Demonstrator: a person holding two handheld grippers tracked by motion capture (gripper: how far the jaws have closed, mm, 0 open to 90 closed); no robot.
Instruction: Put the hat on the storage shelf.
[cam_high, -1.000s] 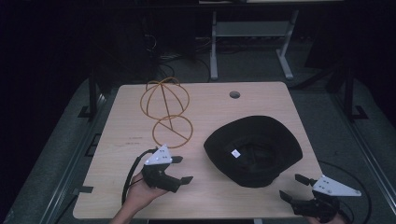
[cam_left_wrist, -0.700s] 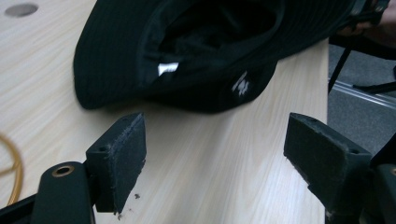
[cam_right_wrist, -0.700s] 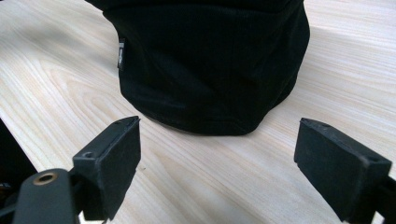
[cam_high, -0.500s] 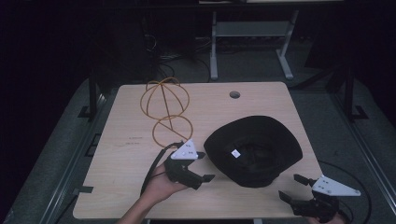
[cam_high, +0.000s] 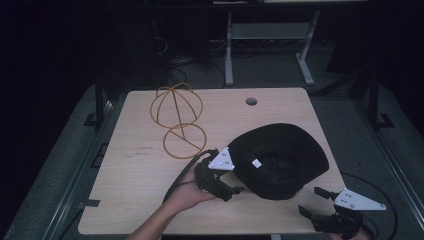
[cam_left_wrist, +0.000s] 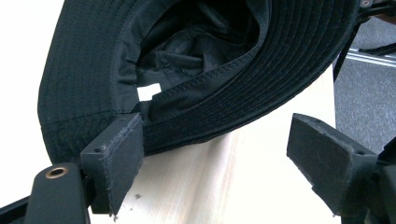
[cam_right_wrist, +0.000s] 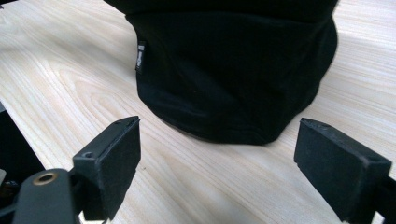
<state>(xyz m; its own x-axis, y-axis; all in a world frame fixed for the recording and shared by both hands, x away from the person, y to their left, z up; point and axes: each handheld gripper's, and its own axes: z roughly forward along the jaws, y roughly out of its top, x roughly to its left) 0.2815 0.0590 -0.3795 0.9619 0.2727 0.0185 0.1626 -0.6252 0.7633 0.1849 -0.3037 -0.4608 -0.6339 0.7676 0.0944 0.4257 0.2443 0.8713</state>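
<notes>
A black bucket hat (cam_high: 280, 160) lies upside down on the right half of the wooden table (cam_high: 135, 195), with a white label showing inside it. My left gripper (cam_high: 232, 192) is open at the hat's near left brim. In the left gripper view the brim of the hat (cam_left_wrist: 196, 70) hangs over the gap of the gripper (cam_left_wrist: 219, 163), and the left pad (cam_left_wrist: 116, 156) sits against the brim's edge. My right gripper (cam_high: 314, 201) stands open off the table's front right corner. Its own view has the gripper (cam_right_wrist: 219, 158) facing the hat's crown (cam_right_wrist: 233, 70) a short way off.
An orange wire stand (cam_high: 178, 116), a sphere of hoops over a round base ring, stands at the back left of the table. A cable hole (cam_high: 251, 101) lies near the far edge. A metal frame (cam_high: 265, 40) and dark floor lie beyond.
My left gripper has moved right across the table, from the left middle up to the hat's brim. The right gripper and the hat have stayed put.
</notes>
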